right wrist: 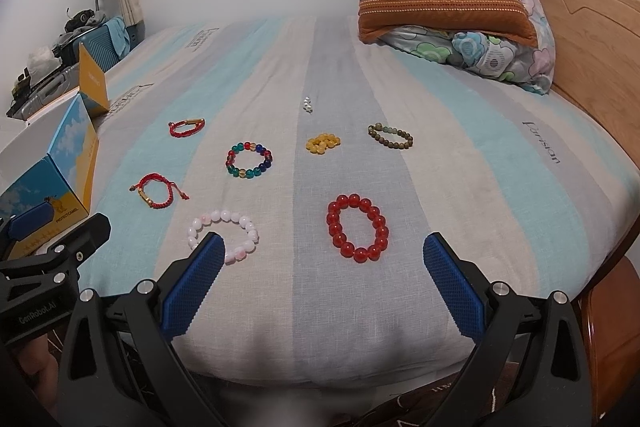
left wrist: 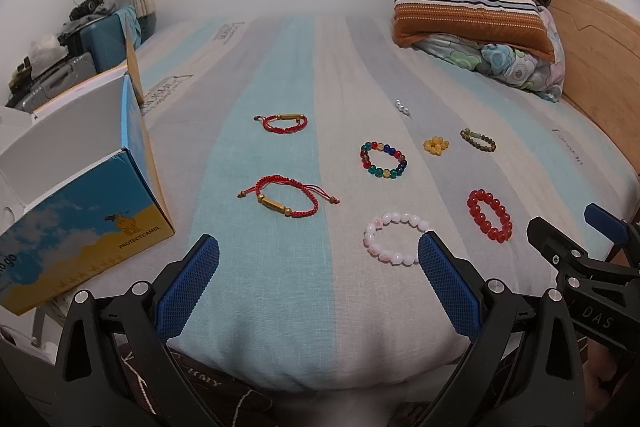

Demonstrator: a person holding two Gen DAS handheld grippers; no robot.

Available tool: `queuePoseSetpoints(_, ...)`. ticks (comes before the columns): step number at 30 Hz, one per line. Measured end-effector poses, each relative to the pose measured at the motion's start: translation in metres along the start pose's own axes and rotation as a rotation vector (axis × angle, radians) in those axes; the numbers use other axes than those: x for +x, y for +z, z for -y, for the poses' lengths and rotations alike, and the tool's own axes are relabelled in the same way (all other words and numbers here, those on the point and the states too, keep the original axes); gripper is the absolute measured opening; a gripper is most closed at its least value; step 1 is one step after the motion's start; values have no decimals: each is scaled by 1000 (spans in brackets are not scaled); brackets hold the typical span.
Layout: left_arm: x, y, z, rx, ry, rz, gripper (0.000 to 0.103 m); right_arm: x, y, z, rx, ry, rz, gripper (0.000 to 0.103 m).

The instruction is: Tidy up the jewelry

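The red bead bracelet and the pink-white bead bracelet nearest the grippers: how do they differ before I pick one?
The red bead bracelet is deep, glossy red; the pink-white bead bracelet is pale and milky. The red one lies between the open right gripper fingers; the pink-white one is partly hidden behind its left finger. Both are round-bead loops lying flat on the striped bedsheet.

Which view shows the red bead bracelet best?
The right wrist view: the red bead bracelet lies whole between the open fingers. The left wrist view shows it smaller, off to the right.
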State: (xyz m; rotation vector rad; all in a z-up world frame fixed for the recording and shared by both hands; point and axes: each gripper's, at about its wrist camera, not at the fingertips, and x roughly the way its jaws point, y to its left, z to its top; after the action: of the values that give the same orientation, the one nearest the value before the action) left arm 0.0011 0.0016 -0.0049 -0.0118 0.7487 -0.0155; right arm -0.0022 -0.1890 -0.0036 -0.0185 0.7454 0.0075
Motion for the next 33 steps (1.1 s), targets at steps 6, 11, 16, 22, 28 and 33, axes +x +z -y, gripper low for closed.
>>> queuePoseSetpoints(6, 1, -1, 2, 3, -3, 1, 97, -1, 0, -1, -2, -3, 3, 96)
queuePoseSetpoints(11, 0, -1, 2, 3, -2, 1, 97, -1, 0, -1, -2, -3, 2, 96)
queuePoseSetpoints(16, -1, -2, 3, 4, -3, 0, 97, -1, 0, -1, -1, -2, 2, 96)
queuePoseSetpoints(22, -2, 0, 4, 3, -16, -2, 97, -1, 0, -1, -2, -3, 3, 96)
queuePoseSetpoints(28, -3, 1, 4, 8, -21, -1, 97, -1, 0, -2, -3, -4, 3, 96)
queuePoseSetpoints(33, -4, 1, 4, 12, -38, 3, 97, -1, 0, -2, -4, -4, 2, 96)
